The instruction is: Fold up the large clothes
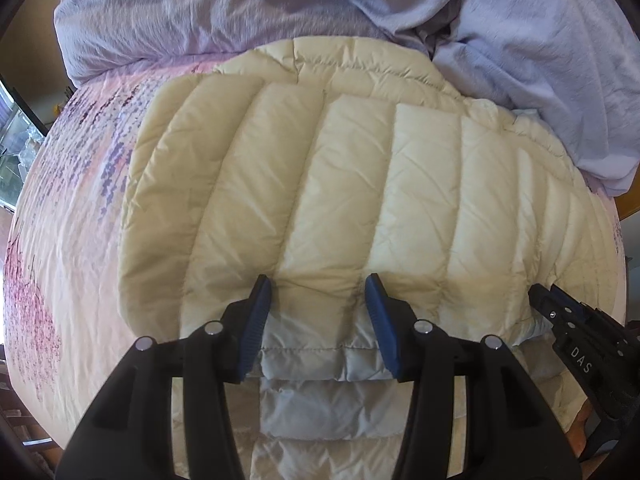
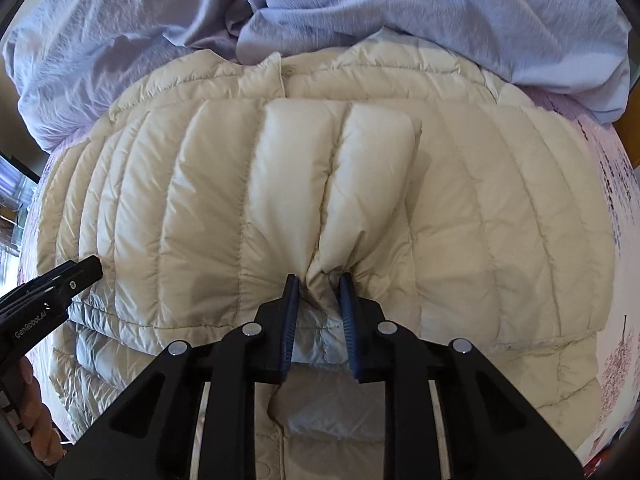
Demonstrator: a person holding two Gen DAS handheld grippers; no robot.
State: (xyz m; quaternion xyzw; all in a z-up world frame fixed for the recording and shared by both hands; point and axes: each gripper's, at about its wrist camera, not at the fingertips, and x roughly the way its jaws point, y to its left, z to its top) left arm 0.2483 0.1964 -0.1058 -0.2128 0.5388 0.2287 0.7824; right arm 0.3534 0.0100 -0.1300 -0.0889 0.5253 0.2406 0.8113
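While the cream puffer jacket lies on the floral bedsheet, lavender duvet at 12 o'clock, the left gripper stands spread over its hem; the right gripper pinches a baffle. Expect light, lofty, slippery fabric; grip at seams.

Past the jacket, a bunched duvet blocks 11 to 2 o'clock. Bare bedsheet lies open at 9 o'clock. Right gripper crowds 4 o'clock.
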